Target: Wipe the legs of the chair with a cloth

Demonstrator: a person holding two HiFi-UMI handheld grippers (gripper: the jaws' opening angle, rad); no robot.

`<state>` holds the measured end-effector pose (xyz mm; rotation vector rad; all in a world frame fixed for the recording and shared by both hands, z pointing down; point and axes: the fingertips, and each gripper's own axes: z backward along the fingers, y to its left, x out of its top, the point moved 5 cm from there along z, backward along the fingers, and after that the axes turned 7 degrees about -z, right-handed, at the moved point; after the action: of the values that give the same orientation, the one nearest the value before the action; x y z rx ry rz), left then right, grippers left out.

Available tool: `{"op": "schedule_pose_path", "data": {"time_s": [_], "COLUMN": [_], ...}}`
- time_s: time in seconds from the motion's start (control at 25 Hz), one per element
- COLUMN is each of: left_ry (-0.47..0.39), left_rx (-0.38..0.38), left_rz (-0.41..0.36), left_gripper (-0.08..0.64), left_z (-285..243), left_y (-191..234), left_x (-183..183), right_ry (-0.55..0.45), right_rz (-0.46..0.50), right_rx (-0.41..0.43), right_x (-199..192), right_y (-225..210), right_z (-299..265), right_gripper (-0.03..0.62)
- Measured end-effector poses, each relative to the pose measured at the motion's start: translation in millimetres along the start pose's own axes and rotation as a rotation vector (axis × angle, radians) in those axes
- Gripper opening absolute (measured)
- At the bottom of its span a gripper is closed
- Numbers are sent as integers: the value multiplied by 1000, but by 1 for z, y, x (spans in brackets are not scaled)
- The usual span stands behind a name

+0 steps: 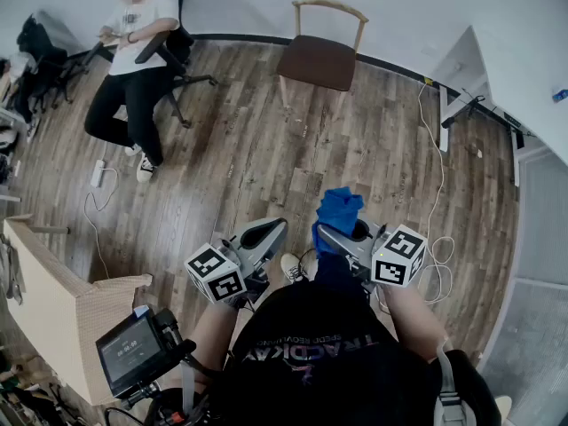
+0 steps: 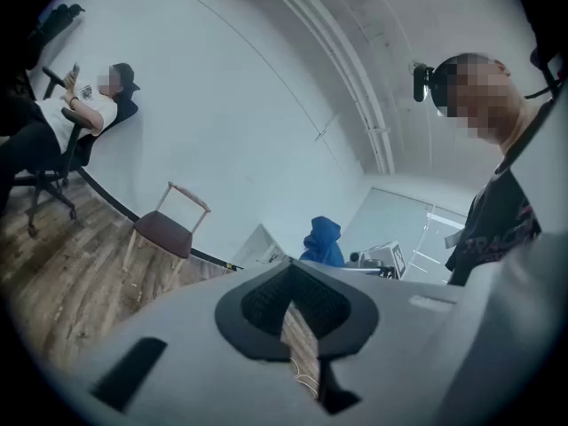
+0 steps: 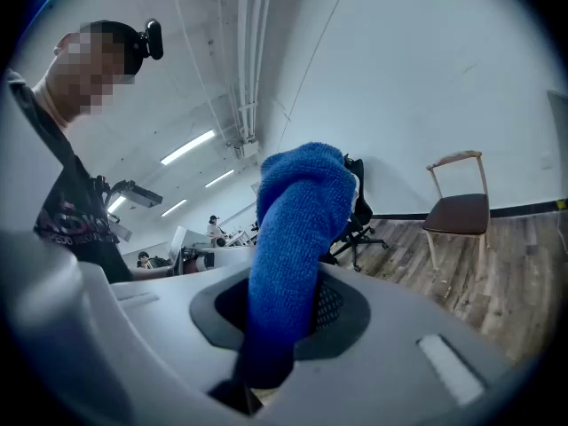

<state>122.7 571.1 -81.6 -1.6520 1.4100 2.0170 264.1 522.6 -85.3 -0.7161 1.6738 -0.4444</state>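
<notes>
Holding cloth (image 1: 340, 209) clenched in your right gripper (image 1: 331, 235), bulk bunched beyond tips. Left gripper (image 1: 263, 235) closed, empty. Chair (image 1: 321, 59) well ahead of both jaws, legs not yet reached. Risk: loose bulk may snag on leg, dragging cloth free.

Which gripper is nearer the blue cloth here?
Right. The right gripper is shut on the blue cloth, which sticks up from its jaws. The left gripper is shut and empty, beside it and apart from the cloth.
</notes>
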Motion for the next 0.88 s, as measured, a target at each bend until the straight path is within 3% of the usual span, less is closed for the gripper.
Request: {"op": "schedule_pose_path", "data": {"time_s": [0.88], "left_ry": [22], "left_rx": [8], "left_rz": [9], "left_gripper": [-2], "left_z": [-16], "left_y": [13], "left_x": [-8], "right_ry": [-3], "right_rz": [-23], "right_rx": [10], "right_x": [9], "right_y": [-21], "right_z": [-1], "right_gripper": [79]}}
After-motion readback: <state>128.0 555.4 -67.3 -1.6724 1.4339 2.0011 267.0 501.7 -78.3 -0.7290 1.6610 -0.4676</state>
